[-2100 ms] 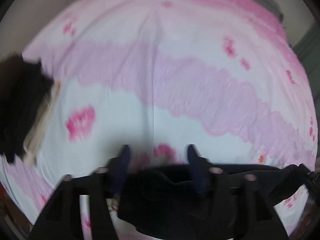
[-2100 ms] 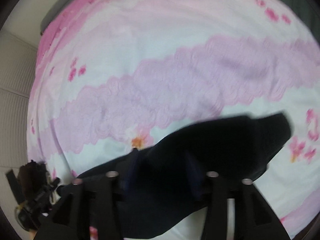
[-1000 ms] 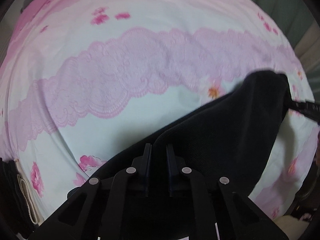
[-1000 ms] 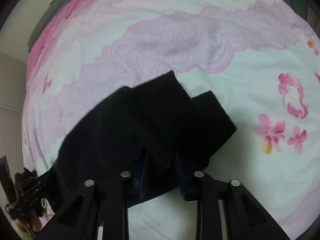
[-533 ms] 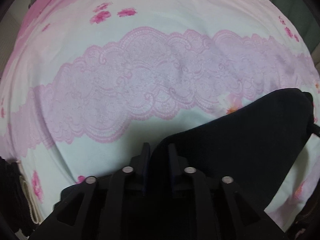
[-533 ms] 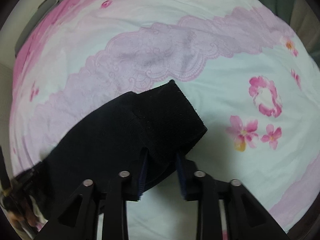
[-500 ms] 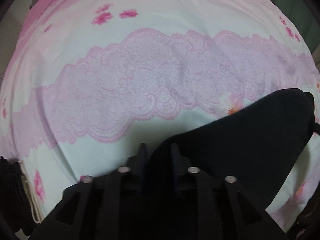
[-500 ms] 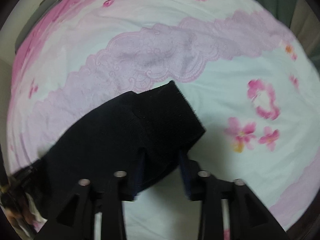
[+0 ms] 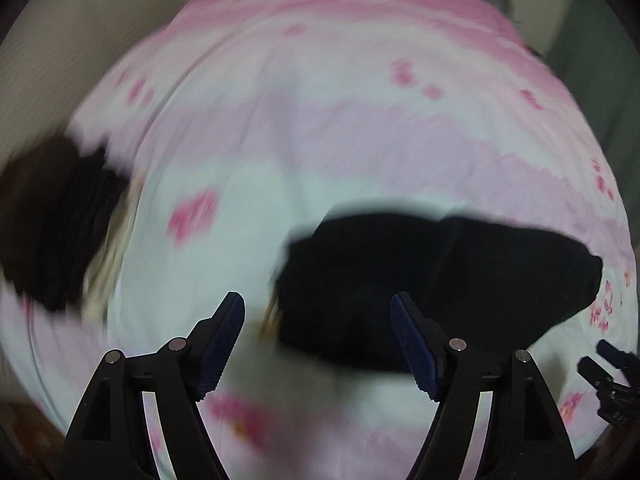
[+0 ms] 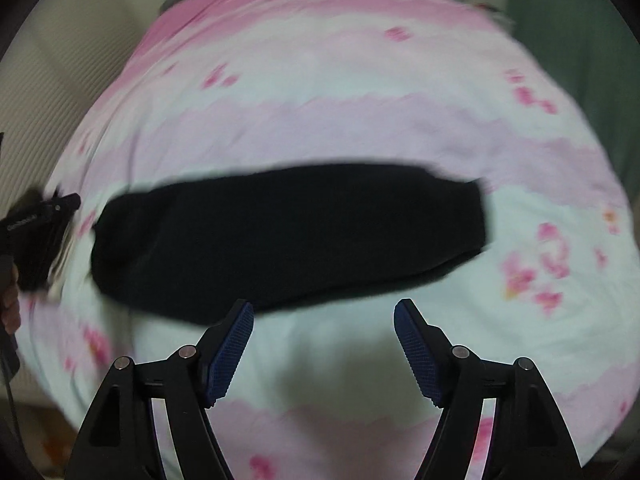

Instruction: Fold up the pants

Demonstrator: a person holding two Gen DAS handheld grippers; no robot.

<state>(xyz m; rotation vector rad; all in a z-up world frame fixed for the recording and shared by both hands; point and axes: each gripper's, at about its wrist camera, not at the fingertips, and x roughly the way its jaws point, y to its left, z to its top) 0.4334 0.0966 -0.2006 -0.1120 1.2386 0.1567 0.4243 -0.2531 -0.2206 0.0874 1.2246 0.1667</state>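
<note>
The black pants (image 10: 288, 232) lie folded in a long flat band across the pink and white flowered bedspread (image 10: 340, 88). In the left wrist view the pants (image 9: 440, 276) lie just beyond the fingers, toward the right. My left gripper (image 9: 318, 336) is open and empty, a little above the near edge of the pants. My right gripper (image 10: 324, 344) is open and empty, just short of the pants' near edge. Both views are blurred by motion.
A dark pile of other clothes with a pale edge (image 9: 60, 224) lies at the left of the bed. The left gripper and the hand holding it show at the left edge of the right wrist view (image 10: 28, 232). A green curtain (image 10: 580, 40) hangs at the far right.
Both grippers have let go of the pants and opened wide. Both have pulled back, so the folded pants now lie flat on the bed in front of them.
</note>
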